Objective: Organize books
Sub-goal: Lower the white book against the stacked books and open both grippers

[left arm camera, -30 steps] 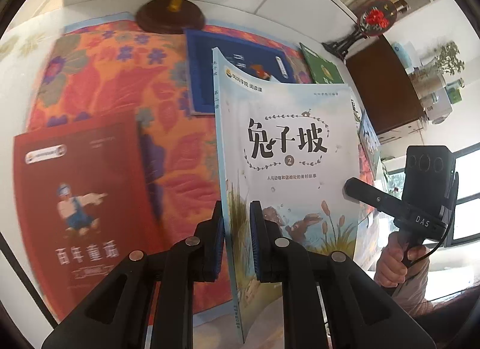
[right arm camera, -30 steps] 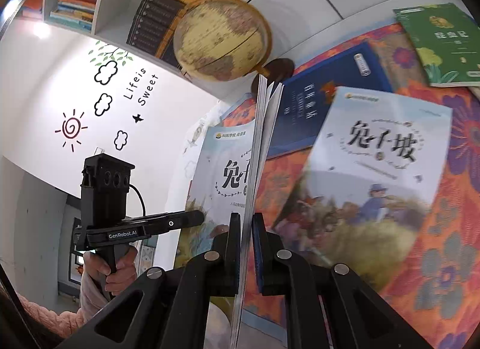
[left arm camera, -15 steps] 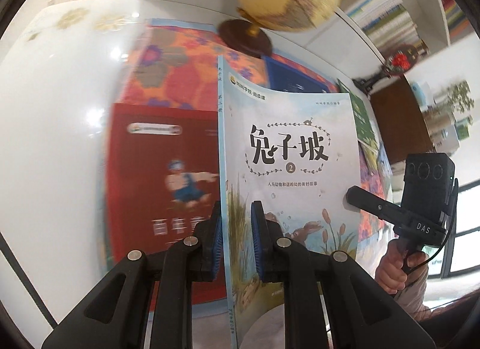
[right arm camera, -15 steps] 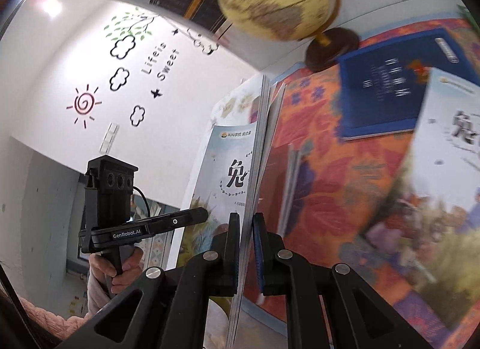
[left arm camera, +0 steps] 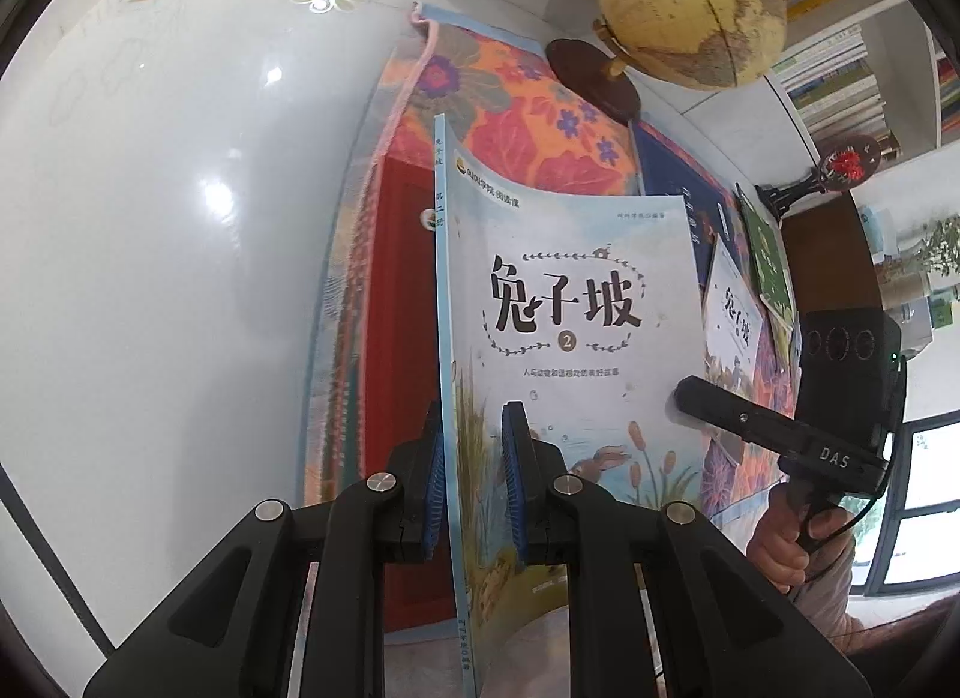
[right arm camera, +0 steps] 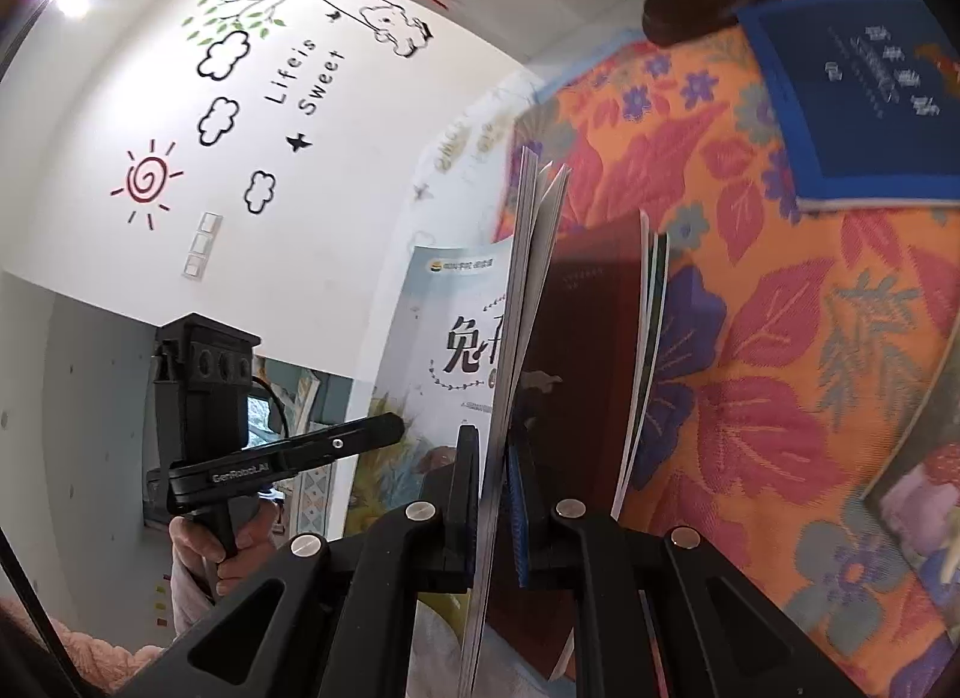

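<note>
The left gripper [left arm camera: 474,482] is pinched tight on the spine side of the pale blue book [left arm camera: 564,350], which is up in the air over the red book [left arm camera: 402,398] on the flowery cloth [left arm camera: 510,116]. It looks thin, light and floppy. The right gripper [right arm camera: 493,509] is clamped on its page edge, so two holds keep it flat.

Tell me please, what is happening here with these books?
A person holds one pale blue book upright with both grippers. The left gripper is shut on its spine side, the right gripper on its page edge. It hangs over a red book lying on the flowered cloth. A dark blue book and a globe are behind.
</note>
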A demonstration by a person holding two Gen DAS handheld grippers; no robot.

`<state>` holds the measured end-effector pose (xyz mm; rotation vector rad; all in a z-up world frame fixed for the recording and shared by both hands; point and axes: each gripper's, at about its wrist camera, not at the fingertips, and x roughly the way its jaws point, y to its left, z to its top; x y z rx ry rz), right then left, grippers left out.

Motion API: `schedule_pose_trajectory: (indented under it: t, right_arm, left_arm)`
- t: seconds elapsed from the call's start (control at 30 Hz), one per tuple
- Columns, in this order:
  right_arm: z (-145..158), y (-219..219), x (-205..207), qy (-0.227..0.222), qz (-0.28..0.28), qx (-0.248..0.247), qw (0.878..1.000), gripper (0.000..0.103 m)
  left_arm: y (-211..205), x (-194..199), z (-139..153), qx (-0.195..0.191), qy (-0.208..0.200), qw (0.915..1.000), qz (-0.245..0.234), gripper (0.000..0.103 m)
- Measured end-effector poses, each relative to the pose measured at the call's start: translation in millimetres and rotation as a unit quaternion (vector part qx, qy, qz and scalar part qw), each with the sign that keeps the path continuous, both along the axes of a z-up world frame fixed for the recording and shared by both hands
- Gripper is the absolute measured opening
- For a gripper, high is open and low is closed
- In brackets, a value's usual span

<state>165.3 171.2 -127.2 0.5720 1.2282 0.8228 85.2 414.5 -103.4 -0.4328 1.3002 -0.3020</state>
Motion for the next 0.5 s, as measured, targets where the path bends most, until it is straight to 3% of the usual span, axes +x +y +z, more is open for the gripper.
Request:
schedule_pose_trajectory:
  t: [0.5]
  right_arm:
    - [-17, -4, 4, 0.036, -0.026, -0.009, 0.999, 0.01]
  left_arm:
    - [6, 9, -20, 0.005, 0.021, 0.9998, -0.002, 0.016]
